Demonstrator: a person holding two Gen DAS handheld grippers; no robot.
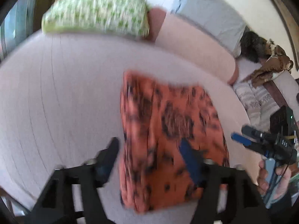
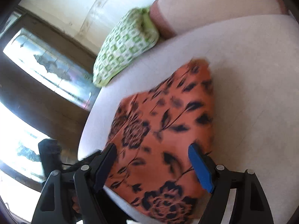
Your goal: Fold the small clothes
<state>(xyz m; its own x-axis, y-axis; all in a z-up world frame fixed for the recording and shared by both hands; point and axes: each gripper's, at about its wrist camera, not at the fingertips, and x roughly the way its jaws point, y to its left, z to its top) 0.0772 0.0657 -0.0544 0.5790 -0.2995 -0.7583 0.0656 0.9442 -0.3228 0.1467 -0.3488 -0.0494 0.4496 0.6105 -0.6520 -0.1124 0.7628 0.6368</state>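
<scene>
Both tongs point(image 1: 149, 147) point(image 2: 153, 155) tilt downward, spread above folded orange cloth point(image 2: 164, 130).

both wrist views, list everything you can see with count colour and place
folded cloth: one, orange with black flowers, flat on the bed, below both grippers
bed sheet: one, pale pink, under the cloth
pillow: one, white with green checks, at the bed's far edge
bolster: one, pale pink, beside the pillow
grey cloth: one, behind the bolster
brown cloth: one, draped at far right
window: one, bright, dark frame, left of the bed
left gripper: one, black with blue pads, open above the cloth
right gripper: one, same colours, open above the cloth
hand: one, holding the right gripper
</scene>
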